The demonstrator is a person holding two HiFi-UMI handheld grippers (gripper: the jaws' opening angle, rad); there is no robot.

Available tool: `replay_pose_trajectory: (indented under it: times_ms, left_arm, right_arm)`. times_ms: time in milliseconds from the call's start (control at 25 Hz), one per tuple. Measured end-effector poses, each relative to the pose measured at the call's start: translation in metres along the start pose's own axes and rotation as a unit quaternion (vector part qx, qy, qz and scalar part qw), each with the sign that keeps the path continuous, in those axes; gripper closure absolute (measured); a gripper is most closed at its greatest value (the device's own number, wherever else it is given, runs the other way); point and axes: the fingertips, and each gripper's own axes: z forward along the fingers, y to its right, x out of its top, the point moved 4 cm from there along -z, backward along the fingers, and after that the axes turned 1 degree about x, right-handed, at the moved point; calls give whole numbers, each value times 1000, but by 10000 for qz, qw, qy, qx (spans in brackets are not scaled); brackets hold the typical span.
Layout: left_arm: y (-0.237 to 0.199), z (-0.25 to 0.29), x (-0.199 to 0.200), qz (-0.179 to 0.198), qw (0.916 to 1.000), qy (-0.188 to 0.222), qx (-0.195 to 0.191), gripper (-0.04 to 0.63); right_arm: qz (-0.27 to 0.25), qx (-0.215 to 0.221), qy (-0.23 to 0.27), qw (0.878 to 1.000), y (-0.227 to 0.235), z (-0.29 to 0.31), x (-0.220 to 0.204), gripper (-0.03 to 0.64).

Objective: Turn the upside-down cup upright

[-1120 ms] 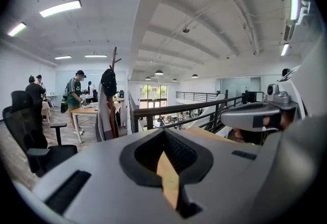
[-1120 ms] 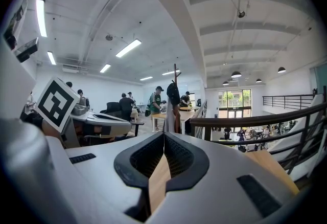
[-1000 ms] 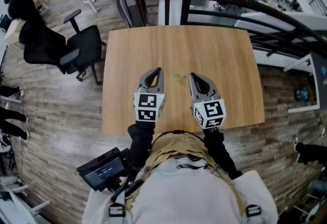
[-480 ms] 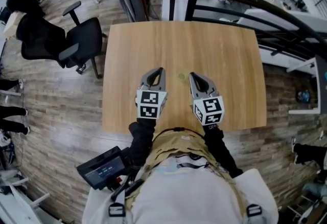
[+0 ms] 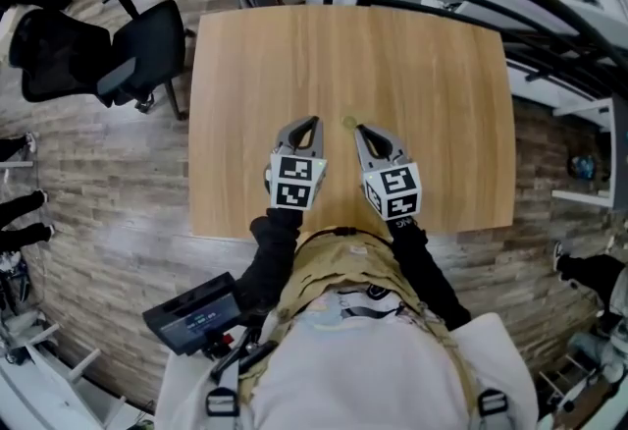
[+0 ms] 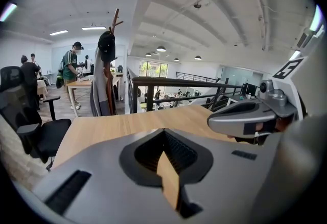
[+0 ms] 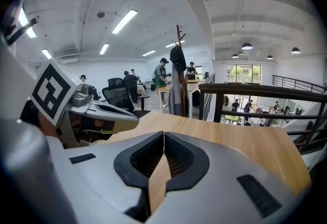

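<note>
One table [image 5: 412,75], wooden. Two claws above its near half: left claw [image 5: 314,124] and right claw [image 5: 359,131]. One small pale green speck [image 5: 347,123] on the table just past the claw tips, too small to name. One black office chair [image 5: 147,40] off the table's left side. One dark railing [image 6: 179,83] beyond the table's far edge. One coat stand [image 6: 108,59] past its far left corner. At least three people [image 6: 71,67] farther past that corner. One screen device [image 5: 191,315] short of the table's near edge.
</note>
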Motion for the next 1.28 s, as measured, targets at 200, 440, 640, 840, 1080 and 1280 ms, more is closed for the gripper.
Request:
replay_pose_trajectory:
  times_ms: [200, 440, 640, 840, 1080, 1280]
  left_arm:
    - [1, 19, -31, -87, 9990, -442, -78, 595]
    - [-4, 29, -60, -210, 9965, -811, -65, 595]
    - [-6, 39, -72, -212, 9946, -1012, -62, 595]
    - [-8, 50, -90, -339, 9905, -1332, -82, 595]
    - [-10, 59, -104, -486, 9853, -1639, -50, 595]
    - [-15, 61, -107, -562, 9842, -1680, -25, 595]
  right_arm:
    - [-124, 111, -569, 9982, 2, 31, -34, 595]
    - [-293, 220, -1304, 9908, 9, 61, -79, 594]
    - [-363, 371, -1564, 9863, 14, 78, -90, 594]
    - [-394, 456, -1883, 9803, 17, 93, -103, 594]
    - [-652, 554, -2245, 9707, 20, 105, -119, 592]
    - [-907, 689, -2543, 9604, 19, 115, -129, 583]
